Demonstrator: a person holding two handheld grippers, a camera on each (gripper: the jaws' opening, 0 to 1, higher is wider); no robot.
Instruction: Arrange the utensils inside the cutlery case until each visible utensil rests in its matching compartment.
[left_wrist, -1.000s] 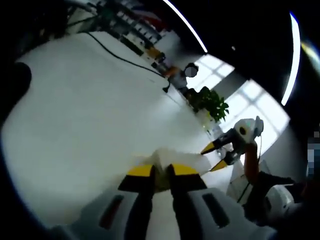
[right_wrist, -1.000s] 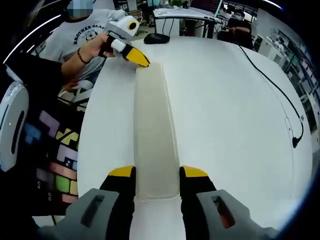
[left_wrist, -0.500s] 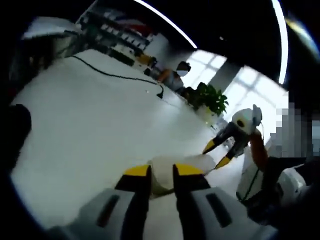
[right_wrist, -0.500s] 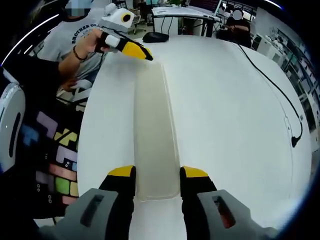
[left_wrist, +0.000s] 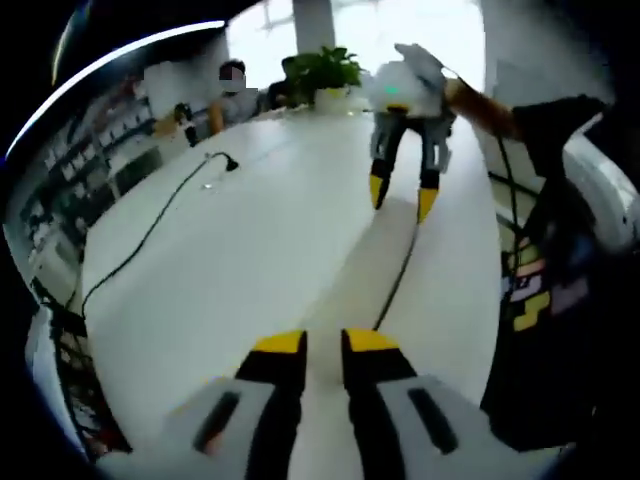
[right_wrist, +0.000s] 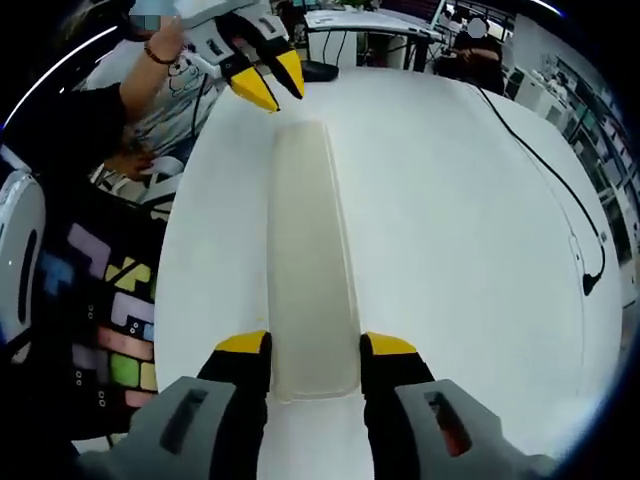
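My right gripper (right_wrist: 314, 355) straddles the cutlery case (right_wrist: 310, 250) end, jaws parted; left gripper (left_wrist: 325, 343), nearly closed, hovers empty above the bench (left_wrist: 250, 240)

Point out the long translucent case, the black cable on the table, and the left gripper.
translucent case (right_wrist: 310, 270), right gripper view, middle of its top surface.
black cable (right_wrist: 545, 170), right gripper view, mid-run.
left gripper (right_wrist: 268, 85), right gripper view, between its yellow tips.
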